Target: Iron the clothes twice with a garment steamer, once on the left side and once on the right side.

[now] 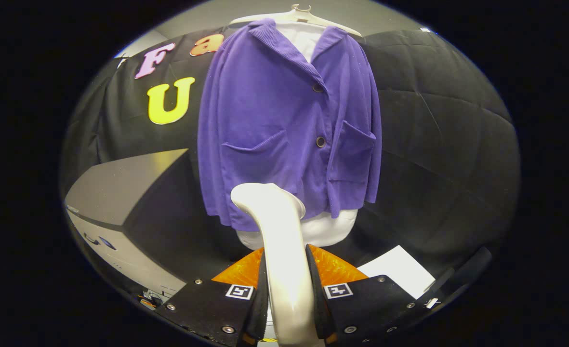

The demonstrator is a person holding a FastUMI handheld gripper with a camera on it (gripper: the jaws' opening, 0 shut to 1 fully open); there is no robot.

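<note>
Between the claw point(286, 284) fingers, tightly gripped, the garment steamer point(279, 241), before the hanging purple jacket point(274, 120).

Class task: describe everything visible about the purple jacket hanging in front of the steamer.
The purple jacket looks like soft ribbed cloth, with a collar, two dark buttons and two patch pockets. It hangs buttoned on a pale hanger over a white garment, against the black wall. The garment steamer, gripped in the hand-held gripper, points at its lower hem.

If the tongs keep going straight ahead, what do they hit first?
Probably the purple jacket: the steamer clamped between the tongs points its head at the jacket's lower hem, and would touch first. Depth is unclear.
</note>
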